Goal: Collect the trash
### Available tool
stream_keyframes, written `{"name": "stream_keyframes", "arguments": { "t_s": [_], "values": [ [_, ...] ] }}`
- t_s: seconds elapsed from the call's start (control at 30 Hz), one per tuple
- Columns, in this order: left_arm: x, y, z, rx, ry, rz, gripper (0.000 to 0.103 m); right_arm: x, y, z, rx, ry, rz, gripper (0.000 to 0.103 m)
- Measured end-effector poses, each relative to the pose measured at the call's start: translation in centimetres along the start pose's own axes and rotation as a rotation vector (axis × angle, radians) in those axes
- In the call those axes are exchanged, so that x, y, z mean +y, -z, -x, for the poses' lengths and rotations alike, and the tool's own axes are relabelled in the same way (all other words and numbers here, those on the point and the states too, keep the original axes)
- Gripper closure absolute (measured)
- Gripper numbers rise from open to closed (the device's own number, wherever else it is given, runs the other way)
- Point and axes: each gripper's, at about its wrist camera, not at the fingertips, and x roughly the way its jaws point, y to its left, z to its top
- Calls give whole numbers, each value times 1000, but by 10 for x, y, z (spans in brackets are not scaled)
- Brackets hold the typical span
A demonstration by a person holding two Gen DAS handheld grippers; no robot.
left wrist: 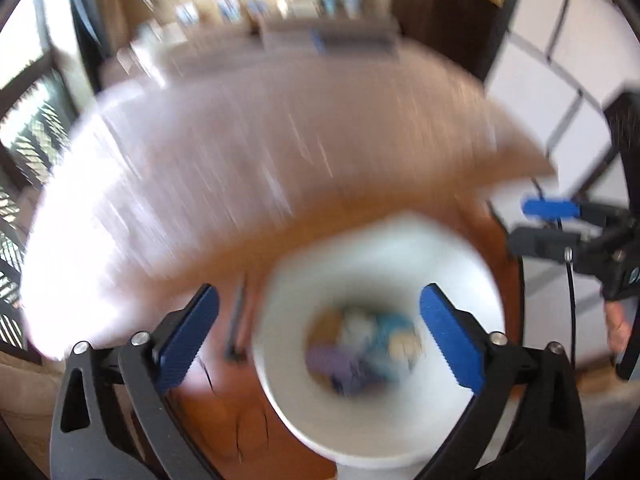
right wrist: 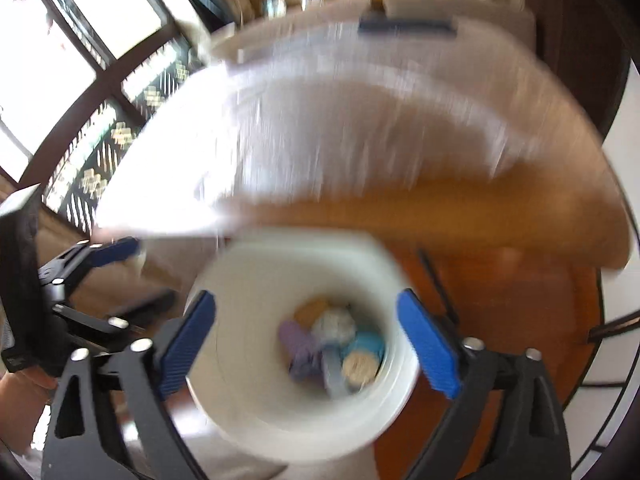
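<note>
Both views are motion-blurred. A white round bin [left wrist: 400, 248] stands on the floor below the table edge, holding several pieces of trash [left wrist: 364, 352] in purple, teal, tan and white. It also shows in the right wrist view [right wrist: 256, 280], with the trash [right wrist: 336, 344] at its bottom. My left gripper [left wrist: 320, 336] is open and empty above the bin. My right gripper [right wrist: 308, 344] is open and empty above the bin too. The right gripper shows at the right edge of the left view [left wrist: 552, 220]; the left gripper shows at the left of the right view [right wrist: 116, 252].
A wooden table [left wrist: 280, 152] with a bright glare spans the middle of both views [right wrist: 400, 128]. Small items line the far shelf [left wrist: 280, 4]. A dark flat thing [right wrist: 404, 24] lies at the table's far edge. Windows are at the left [right wrist: 60, 60].
</note>
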Motion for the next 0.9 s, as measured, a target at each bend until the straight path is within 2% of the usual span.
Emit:
{"name": "stream_keyframes", "arguments": {
  "t_s": [0.07, 0.17, 0.3, 0.4, 0.6, 0.77, 0.9],
  "values": [
    [18, -31, 7, -65, -64, 32, 2, -10, -30, 5, -67, 37, 1, 4],
    [49, -71, -7, -105, -146, 95, 2, -39, -79, -4, -123, 119, 3, 4],
    [102, -116, -54, -80, -233, 199, 2, -81, -135, -37, -113, 200, -27, 4],
    [132, -136, -87, -43, -271, 257, 2, -116, -166, -68, -78, 259, -66, 4],
    [166, -148, -135, 19, -313, 304, 2, -158, -204, -107, -29, 314, -67, 4],
    [184, -152, -149, 46, -328, 319, 2, -179, -223, -122, -12, 333, -54, 4],
    [195, -153, -152, 27, -315, 344, 2, -188, -232, -129, -16, 349, -40, 4]
  ]
}}
